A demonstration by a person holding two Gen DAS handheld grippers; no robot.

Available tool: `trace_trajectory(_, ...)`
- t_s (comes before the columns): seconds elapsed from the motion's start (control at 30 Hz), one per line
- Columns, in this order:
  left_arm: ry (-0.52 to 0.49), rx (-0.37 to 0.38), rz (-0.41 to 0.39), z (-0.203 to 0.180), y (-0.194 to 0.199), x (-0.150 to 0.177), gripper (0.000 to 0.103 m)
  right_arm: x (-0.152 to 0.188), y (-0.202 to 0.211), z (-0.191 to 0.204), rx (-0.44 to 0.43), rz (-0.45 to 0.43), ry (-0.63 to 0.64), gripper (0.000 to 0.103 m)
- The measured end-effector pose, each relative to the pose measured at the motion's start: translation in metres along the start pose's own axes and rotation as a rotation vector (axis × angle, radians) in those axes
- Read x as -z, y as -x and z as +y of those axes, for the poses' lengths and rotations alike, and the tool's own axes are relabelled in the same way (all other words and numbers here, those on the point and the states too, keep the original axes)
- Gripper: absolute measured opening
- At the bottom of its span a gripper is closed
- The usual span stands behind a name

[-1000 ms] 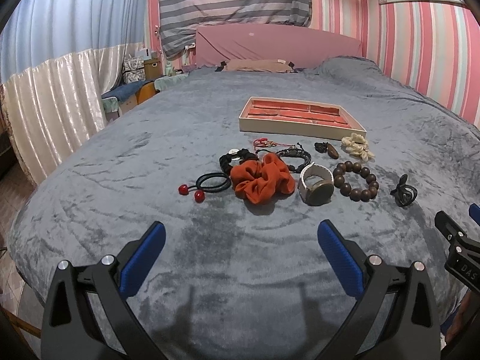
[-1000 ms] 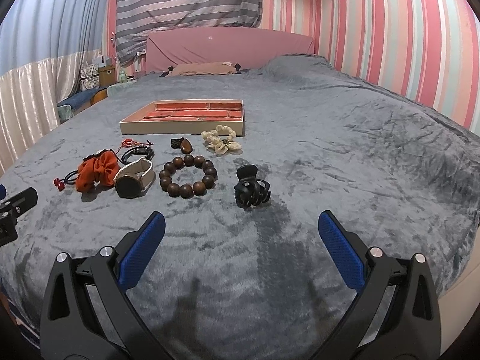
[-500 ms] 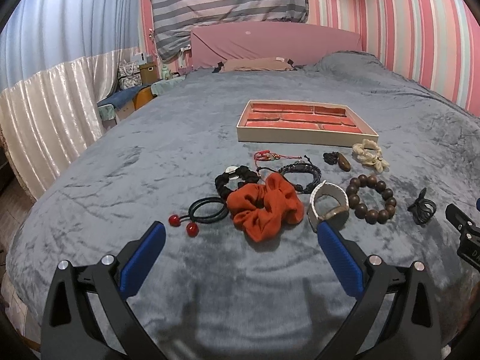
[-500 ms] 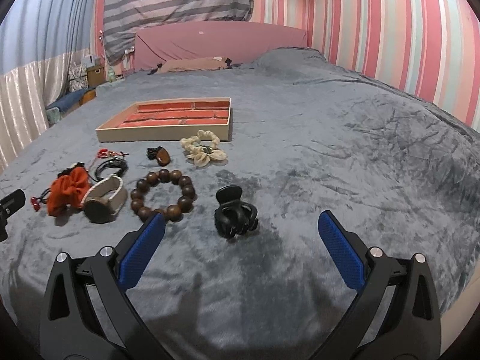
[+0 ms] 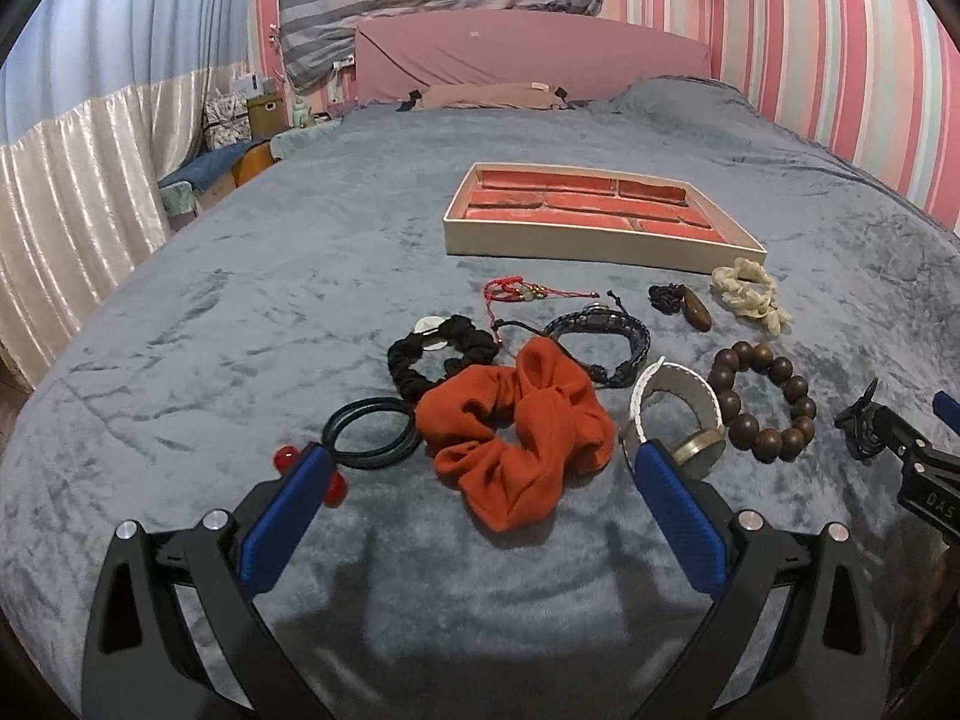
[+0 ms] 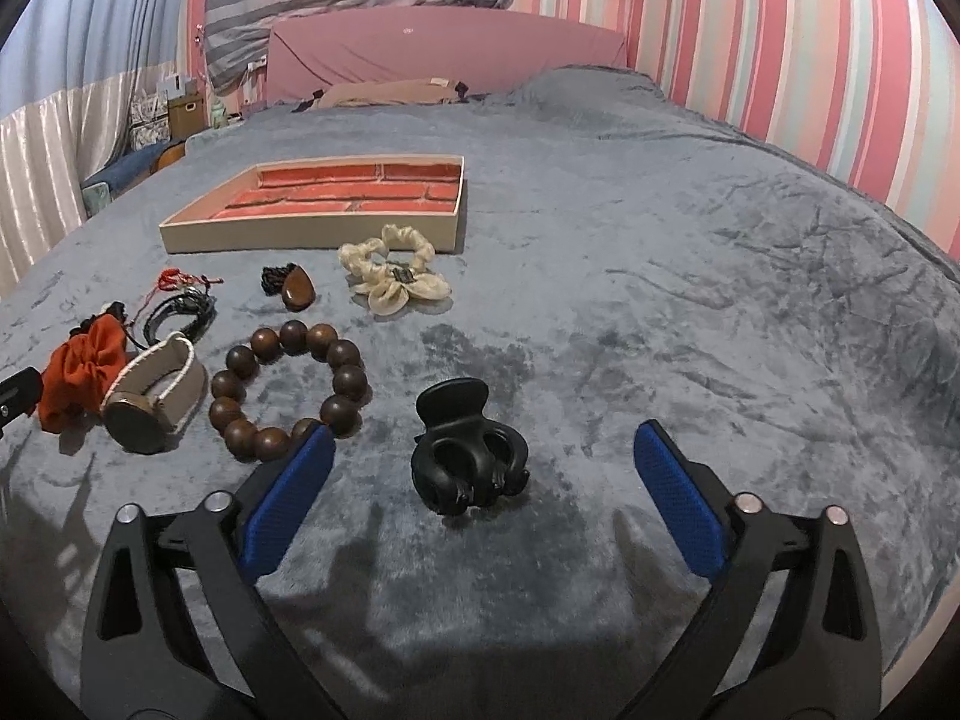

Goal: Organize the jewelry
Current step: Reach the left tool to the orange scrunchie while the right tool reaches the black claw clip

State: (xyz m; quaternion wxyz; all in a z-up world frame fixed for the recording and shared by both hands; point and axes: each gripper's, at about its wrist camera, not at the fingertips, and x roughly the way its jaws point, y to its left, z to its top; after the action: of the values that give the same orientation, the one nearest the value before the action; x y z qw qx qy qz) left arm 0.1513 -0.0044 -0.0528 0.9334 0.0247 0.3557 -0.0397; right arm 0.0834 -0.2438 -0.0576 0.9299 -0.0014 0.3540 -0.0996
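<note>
Jewelry lies on a grey bed in front of a beige tray [image 5: 600, 240] with red compartments, also in the right wrist view [image 6: 312, 231]. My left gripper [image 5: 480, 468] is open, just short of an orange scrunchie [image 5: 516, 426]. A watch [image 5: 678, 414], wooden bead bracelet [image 5: 762, 402], black hair ties [image 5: 369, 432] and black scrunchie [image 5: 438, 354] lie around it. My right gripper [image 6: 480, 456] is open with a black claw clip [image 6: 465, 450] between its fingers, apart from both. The bead bracelet [image 6: 288, 384] and watch [image 6: 156, 396] lie to its left.
A cream scrunchie [image 6: 390, 276], a brown pendant [image 6: 297, 288], a red cord bracelet [image 5: 522, 291] and a braided black bracelet [image 5: 606, 339] lie nearer the tray. A pink headboard [image 5: 528, 60] and striped wall stand behind. The bed edge drops off at left.
Both grippers have moved forward and lower toward the items. The scrunchie and the claw clip now sit much closer to the fingertips. Both stay open.
</note>
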Motion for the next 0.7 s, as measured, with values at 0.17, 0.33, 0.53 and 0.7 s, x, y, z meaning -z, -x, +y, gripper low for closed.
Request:
trace_trajectory(0.17, -0.001, 0.003, 0.017, 0.001, -0.013, -0.001, 0.098, -0.001, -0.011, -0.001, 0.006, 0.017, 0.000, 0.089)
trace_trajectory(0.33, -0.018, -0.006, 0.008, -0.001, -0.022, -0.002, 0.098, 0.000, -0.020, 0.000, 0.009, 0.028, 0.008, 0.082)
trace_trajectory(0.53, -0.042, -0.007, -0.027, -0.005, -0.027, 0.000, 0.090, 0.005, -0.026, 0.001, 0.007, 0.033, 0.009, 0.074)
trace_trajectory(0.7, -0.055, 0.008, 0.001, -0.008, -0.036, 0.002, 0.074, 0.006, -0.028, 0.002, 0.015, 0.032, 0.011, 0.065)
